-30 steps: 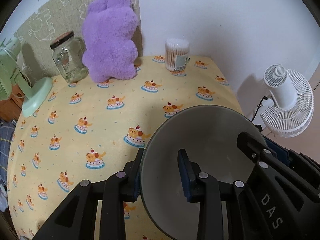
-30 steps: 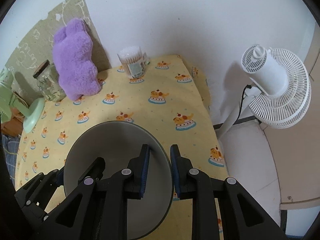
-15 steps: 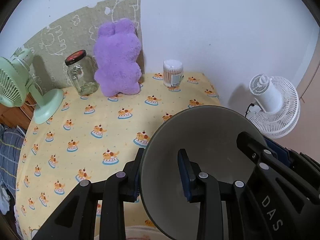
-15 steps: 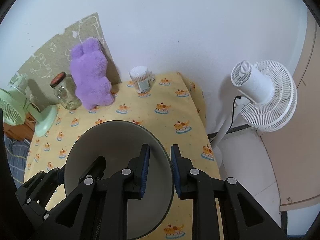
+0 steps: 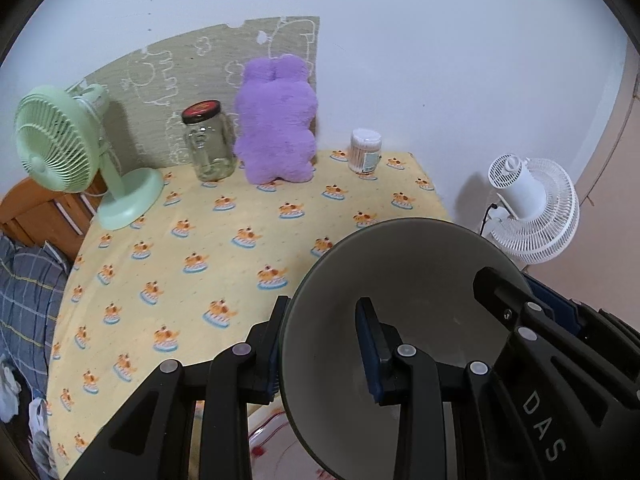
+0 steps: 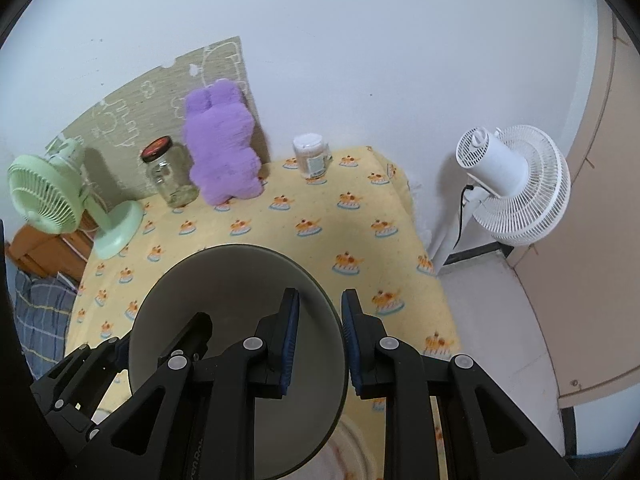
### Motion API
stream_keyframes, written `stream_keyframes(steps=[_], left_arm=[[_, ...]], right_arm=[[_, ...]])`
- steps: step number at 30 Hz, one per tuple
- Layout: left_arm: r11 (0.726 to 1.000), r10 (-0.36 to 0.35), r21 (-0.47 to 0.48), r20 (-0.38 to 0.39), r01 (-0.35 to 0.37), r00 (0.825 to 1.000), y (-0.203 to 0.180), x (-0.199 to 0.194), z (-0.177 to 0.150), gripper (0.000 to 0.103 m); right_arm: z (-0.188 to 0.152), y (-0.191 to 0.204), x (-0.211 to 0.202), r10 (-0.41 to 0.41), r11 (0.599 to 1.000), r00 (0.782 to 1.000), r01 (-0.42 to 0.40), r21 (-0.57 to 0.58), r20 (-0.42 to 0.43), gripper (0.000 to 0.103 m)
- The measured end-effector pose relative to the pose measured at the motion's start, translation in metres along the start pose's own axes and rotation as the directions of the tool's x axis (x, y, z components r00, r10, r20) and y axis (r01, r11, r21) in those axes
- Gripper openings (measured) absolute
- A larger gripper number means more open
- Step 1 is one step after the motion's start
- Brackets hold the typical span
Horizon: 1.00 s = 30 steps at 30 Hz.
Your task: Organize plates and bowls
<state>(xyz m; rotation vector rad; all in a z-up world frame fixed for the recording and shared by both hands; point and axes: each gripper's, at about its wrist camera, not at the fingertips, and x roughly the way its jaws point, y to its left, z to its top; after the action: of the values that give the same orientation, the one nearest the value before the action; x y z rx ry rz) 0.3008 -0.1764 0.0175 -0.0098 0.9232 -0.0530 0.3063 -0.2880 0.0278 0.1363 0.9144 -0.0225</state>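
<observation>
The left tool [image 5: 320,346] is pinching the near-left rim of a grey bowl [image 5: 404,280], one pad inside and one outside, while the right tool [image 6: 320,338] is clamping the opposite rim the same way (a two-sided hold, probably to keep the wide dish level). The bowl is hanging above the yellow-clothed surface [image 5: 224,240], with a pale dish [image 6: 352,448] partly showing beneath, likely its stacking spot.

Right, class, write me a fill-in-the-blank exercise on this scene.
1. Both grippers clamp the rim of one grey ___.
2. The plush toy against the wall is ___.
3. The glass jar stands between the plush toy and the ___ fan.
4. The white fan stands on the ___, beside the table.

Missing words: bowl; purple; green; floor
</observation>
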Motion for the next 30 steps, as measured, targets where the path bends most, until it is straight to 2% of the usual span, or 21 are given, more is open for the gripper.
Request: stream_keyframes(steps=[17,30], left_arm=[[1.000,-0.015,0.004,0.040,0.015,0.999,0.085,-0.068,-0.049,0.032],[0.999,0.016,-0.044,0.012,-0.015,1.000,0.152,-0.086,-0.090,0.032]], right_arm=[[-0.061,0.087,-0.068,-0.016,1.000,0.999,0.016,0.000,0.036,0.026],[-0.103,0.153,-0.077,0.019,0.999,1.000,-0.019,-0.044,0.004,0.026]])
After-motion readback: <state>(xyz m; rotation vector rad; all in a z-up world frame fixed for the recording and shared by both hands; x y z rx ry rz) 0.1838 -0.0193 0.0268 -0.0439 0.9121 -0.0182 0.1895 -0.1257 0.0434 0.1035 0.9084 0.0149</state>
